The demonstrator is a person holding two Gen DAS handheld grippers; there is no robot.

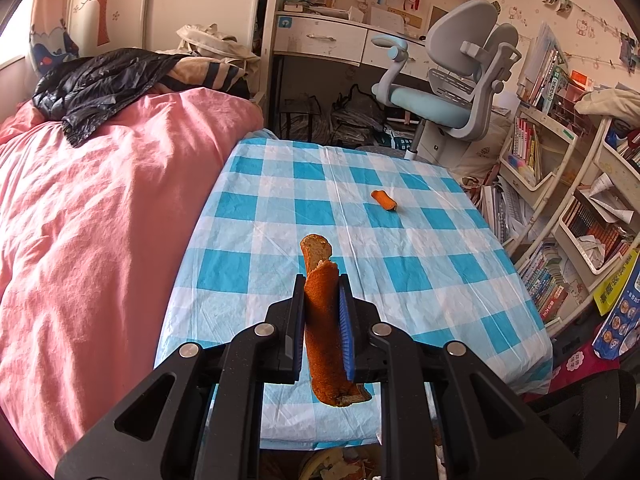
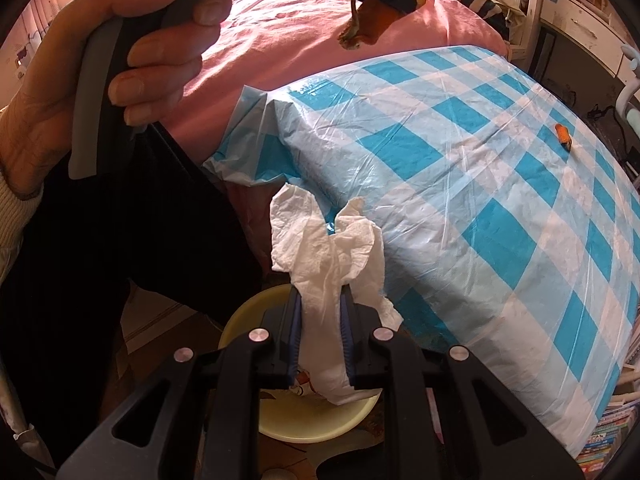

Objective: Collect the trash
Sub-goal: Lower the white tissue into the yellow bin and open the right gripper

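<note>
My left gripper (image 1: 322,286) is shut on a long strip of orange peel (image 1: 322,332), held upright above the near end of the blue-checked table (image 1: 420,264). A smaller orange peel piece (image 1: 384,200) lies further back on the cloth, also seen as the small peel (image 2: 564,136) in the right wrist view. My right gripper (image 2: 320,292) is shut on a crumpled white tissue (image 2: 328,248), just off the table's edge and above a pale yellow bin (image 2: 312,424) on the floor. The left gripper with its peel (image 2: 368,26) shows at the top of the right wrist view, held by a hand (image 2: 120,60).
A bed with a pink cover (image 1: 100,220) and a black jacket (image 1: 96,88) runs along the table's left side. A grey and blue desk chair (image 1: 452,92) stands behind the table. Shelves crowded with books (image 1: 560,240) line the right.
</note>
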